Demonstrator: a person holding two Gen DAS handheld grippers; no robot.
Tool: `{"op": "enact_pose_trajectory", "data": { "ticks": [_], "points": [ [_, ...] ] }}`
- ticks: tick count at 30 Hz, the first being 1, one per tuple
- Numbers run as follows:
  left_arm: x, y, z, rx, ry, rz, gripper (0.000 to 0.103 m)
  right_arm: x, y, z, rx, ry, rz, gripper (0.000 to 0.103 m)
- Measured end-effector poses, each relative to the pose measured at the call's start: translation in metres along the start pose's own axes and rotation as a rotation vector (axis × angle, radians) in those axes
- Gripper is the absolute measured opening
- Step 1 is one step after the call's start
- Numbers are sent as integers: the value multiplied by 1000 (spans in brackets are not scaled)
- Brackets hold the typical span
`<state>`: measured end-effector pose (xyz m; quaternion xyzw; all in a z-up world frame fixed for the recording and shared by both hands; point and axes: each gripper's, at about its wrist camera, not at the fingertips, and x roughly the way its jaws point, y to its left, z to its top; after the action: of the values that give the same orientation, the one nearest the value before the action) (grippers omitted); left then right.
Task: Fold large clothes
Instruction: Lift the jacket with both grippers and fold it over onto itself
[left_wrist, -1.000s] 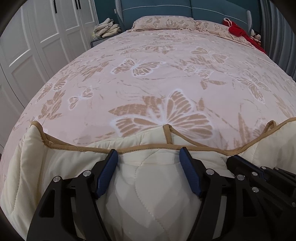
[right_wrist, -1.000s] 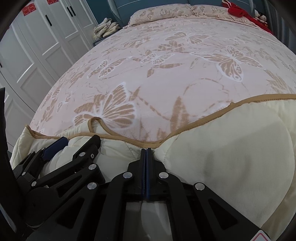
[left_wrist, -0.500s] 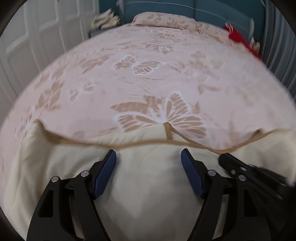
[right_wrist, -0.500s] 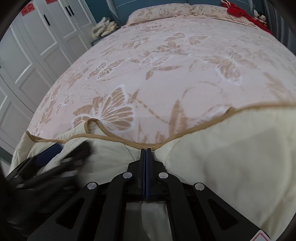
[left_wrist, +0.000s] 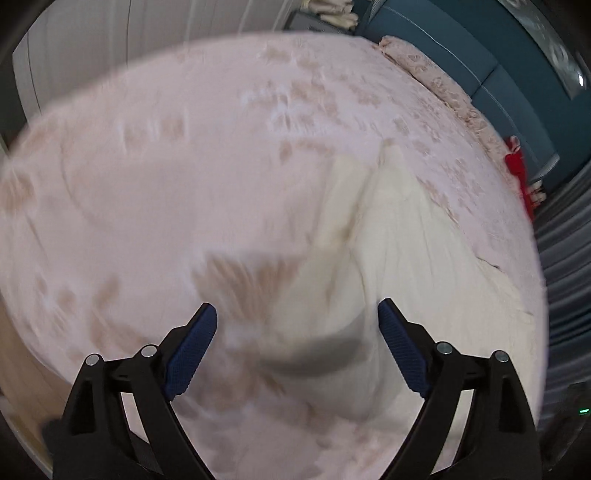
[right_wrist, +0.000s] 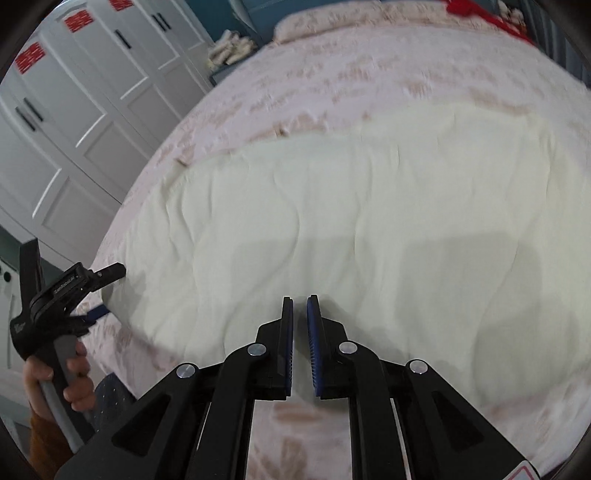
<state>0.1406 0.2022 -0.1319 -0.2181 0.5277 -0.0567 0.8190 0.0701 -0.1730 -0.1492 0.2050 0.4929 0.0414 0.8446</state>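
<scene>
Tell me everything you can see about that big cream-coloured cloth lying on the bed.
The cream cloth looks like a soft, padded, quilted piece, plain and pale, with gentle wrinkles and wavy stitch lines across it. It lies spread wide on the pink butterfly-print bedspread, covering most of the near part of the bed. In the left wrist view it shows as a blurred, bunched, raised fold. Neither gripper holds it: the right gripper stands slightly open over its near edge, and the left gripper is wide open.

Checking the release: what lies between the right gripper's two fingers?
Nothing is pinched: in the right wrist view the right gripper shows a narrow bare gap, with the cream quilt lying on the bed beyond it.
</scene>
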Motion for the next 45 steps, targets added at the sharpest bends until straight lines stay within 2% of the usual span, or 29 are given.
{"op": "enact_pose_trajectory", "data": {
  "ticks": [3,7,9,12,16,17,20,22,25,26,29,34,39,45],
  "points": [
    [13,-1,-13,-43,52,-74,86,7,1,-9,-10,1,-21,10],
    [16,-17,-22,-17,41,-71,86,17,2,-12,-19,10,-48,9],
    [18,-26,-25,-18,61,-92,79,23,2,-13,-16,1,-59,9],
    [18,-42,-26,17,61,-81,64,27,2,-14,-19,-18,-72,9],
    [8,-63,-26,62,24,-38,38,28,5,-16,-46,-44,-92,9],
    [3,-66,-26,68,13,-31,32,23,3,-15,-21,-48,-84,8],
    [-15,-72,-22,79,-10,-44,25,-8,-4,-21,80,-68,-19,7],
    [-28,-75,-20,95,-22,-62,22,-20,-3,-27,65,-67,-11,7],
    [-45,-88,-23,119,-49,-80,20,-13,-9,-38,35,-14,-25,3],
    [-53,-96,-26,135,-63,-85,19,-8,-14,-41,49,-9,-25,0],
    [-73,-123,-34,197,-102,-105,18,1,-28,-45,121,1,19,0],
    [-97,-172,-53,302,-137,-160,17,5,-40,-51,162,-9,81,0],
    [-102,-222,-81,420,-142,-190,17,3,-50,-53,206,-16,131,0],
    [-86,-281,-113,555,-114,-201,17,-30,-62,-65,237,-16,171,2]
  ]
}}
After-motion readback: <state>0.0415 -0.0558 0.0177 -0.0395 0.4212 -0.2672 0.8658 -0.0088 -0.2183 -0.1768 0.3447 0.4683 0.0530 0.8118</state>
